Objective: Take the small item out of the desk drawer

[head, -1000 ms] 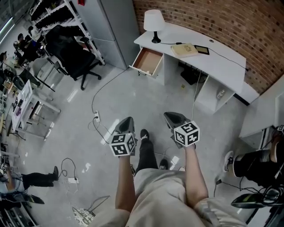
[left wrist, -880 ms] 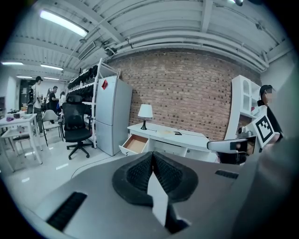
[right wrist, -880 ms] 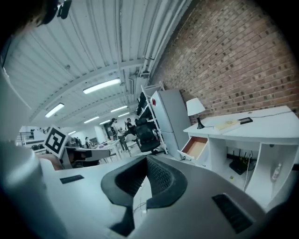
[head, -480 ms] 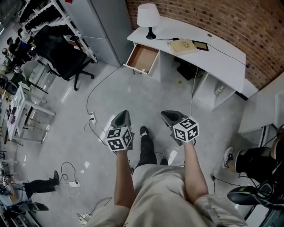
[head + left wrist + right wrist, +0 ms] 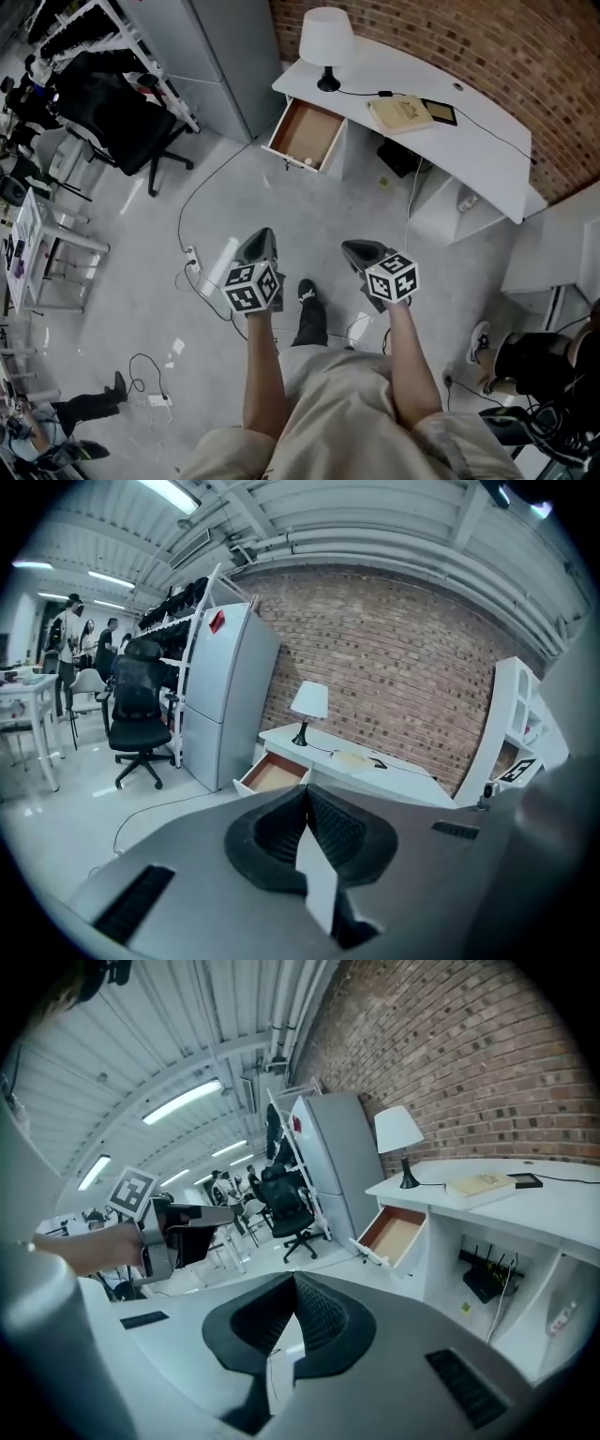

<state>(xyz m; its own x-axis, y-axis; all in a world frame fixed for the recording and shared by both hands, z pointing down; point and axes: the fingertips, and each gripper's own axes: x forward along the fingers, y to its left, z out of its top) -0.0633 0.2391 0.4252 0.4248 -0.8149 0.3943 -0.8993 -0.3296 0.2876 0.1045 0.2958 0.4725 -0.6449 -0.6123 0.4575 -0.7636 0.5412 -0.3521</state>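
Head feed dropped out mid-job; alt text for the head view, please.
Looking steeply down: the left gripper and right gripper, both shut and empty, are held over grey floor, well short of the white desk. Its drawer stands open at the left end, below a lamp; a book lies on top.

No legible txt, labels, brands or nos. in any view.

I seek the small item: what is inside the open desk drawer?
The drawer shows a mostly bare brown bottom. A pale spot by its front edge is too small to identify. The front panel covers the strip behind it.
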